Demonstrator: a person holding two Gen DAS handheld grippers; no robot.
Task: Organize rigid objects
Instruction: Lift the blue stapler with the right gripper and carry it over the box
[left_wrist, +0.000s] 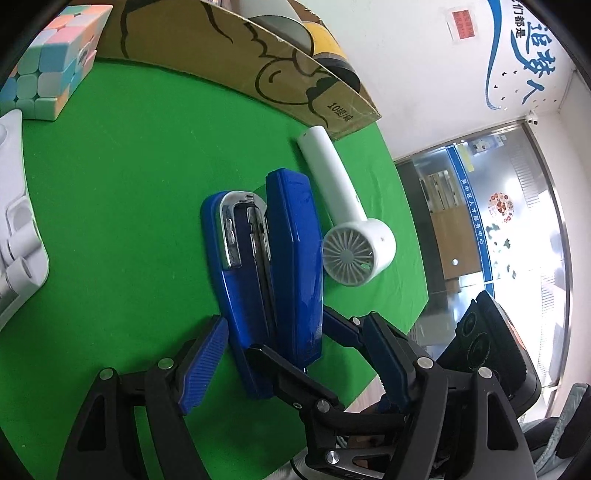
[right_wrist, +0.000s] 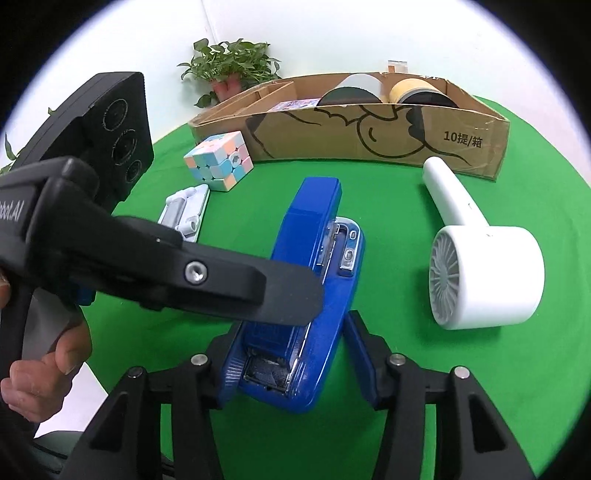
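Right wrist view shows the blue stapler (right_wrist: 314, 295) lying on the green table (right_wrist: 406, 387) between both grippers, the right gripper (right_wrist: 291, 365) straddling its hinge end unclenched, the left gripper (left_wrist: 299, 350) likewise released, while cube (right_wrist: 219, 160), hair dryer (right_wrist: 484, 273) and stapler await the cardboard box (right_wrist: 369, 136), already holding 2 rolls.

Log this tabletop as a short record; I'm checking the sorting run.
surface: green table
stapler: blue, lying on its side
left gripper: open, astride the stapler
right gripper: around the stapler's near end, contact unclear
fan: white, right of the stapler
cube: beside the cardboard box
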